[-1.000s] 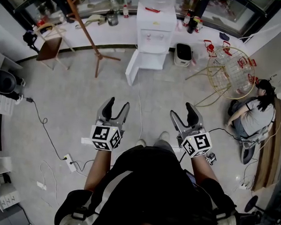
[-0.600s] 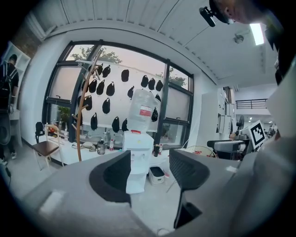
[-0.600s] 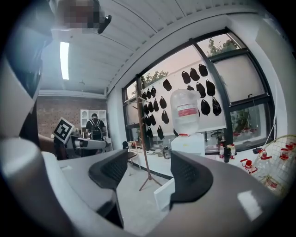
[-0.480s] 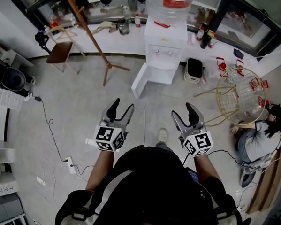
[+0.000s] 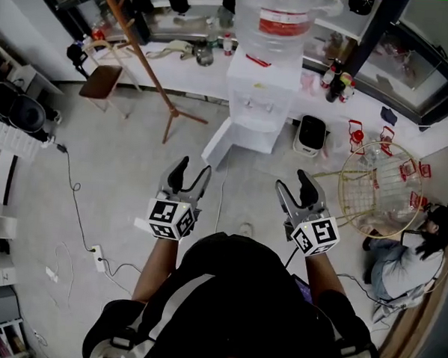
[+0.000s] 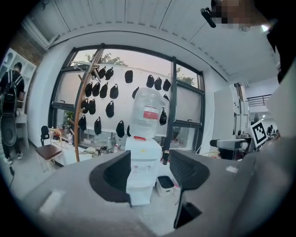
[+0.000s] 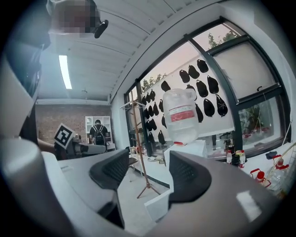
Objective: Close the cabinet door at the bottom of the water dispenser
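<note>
The white water dispenser [image 5: 264, 94] with a big bottle on top stands against the window bench ahead of me. Its bottom cabinet door [image 5: 217, 143] hangs open, swung out to the left. My left gripper [image 5: 185, 172] and right gripper [image 5: 298, 187] are held out over the floor, well short of the door and touching nothing. The left gripper [image 6: 150, 166] is open and frames the dispenser [image 6: 143, 164]. The right gripper [image 7: 149, 169] has its jaws closing slowly with nothing between them; the open door [image 7: 159, 203] shows below them.
A wooden coat stand [image 5: 151, 66] and a chair [image 5: 102, 82] stand left of the dispenser. A black-topped bin [image 5: 311, 134] sits at its right. A gold wire table [image 5: 377, 186] and a seated person [image 5: 423, 245] are at the right. A power strip [image 5: 96, 258] and cables lie on the floor.
I have walked toward the dispenser, which now looks larger and nearer. Both grippers came forward with me. The right jaws narrowed a little.
</note>
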Tool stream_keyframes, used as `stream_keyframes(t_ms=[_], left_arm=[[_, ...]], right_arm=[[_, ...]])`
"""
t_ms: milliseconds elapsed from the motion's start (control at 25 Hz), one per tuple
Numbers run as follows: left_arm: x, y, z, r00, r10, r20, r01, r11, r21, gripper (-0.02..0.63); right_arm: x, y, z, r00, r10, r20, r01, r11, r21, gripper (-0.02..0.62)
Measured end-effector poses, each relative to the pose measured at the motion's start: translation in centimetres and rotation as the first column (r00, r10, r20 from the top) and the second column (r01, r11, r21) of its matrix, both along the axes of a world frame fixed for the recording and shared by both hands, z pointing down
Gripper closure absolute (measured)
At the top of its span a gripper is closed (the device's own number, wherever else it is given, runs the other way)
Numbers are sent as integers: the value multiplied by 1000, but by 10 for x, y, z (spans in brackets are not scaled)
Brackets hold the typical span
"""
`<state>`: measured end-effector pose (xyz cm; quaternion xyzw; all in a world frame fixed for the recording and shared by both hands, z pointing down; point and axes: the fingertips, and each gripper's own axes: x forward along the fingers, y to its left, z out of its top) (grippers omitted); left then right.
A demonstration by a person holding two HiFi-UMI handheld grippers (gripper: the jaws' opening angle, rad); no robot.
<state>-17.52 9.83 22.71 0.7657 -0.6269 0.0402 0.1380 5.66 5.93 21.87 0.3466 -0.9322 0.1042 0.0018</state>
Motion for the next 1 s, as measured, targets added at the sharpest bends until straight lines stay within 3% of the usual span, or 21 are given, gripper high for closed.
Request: stream_keyframes(t_ms=[240, 400, 560, 800, 1000], left_arm=[[15, -15, 25, 1000, -24, 2, 24, 998, -54, 342], [22, -21, 45, 1000, -24, 8, 25, 994, -104, 342], [17, -30, 62, 999, -21, 30, 24, 994, -105, 345], [18, -45, 100, 999, 38, 8, -36, 977, -210, 345], [2, -82, 127, 999, 48, 6, -46, 976, -214, 345]], right_arm=[[11, -27, 11, 1000, -26, 2, 26, 999, -19, 337], [4, -34, 32, 998, -60, -23, 59, 998, -38, 353], [-9, -39, 51, 997, -70, -20, 68, 995, -78, 359], [1, -75, 81, 998, 31, -55, -38, 991, -129, 375], [-5, -114, 103, 994, 66, -91, -78, 989, -128, 379]])
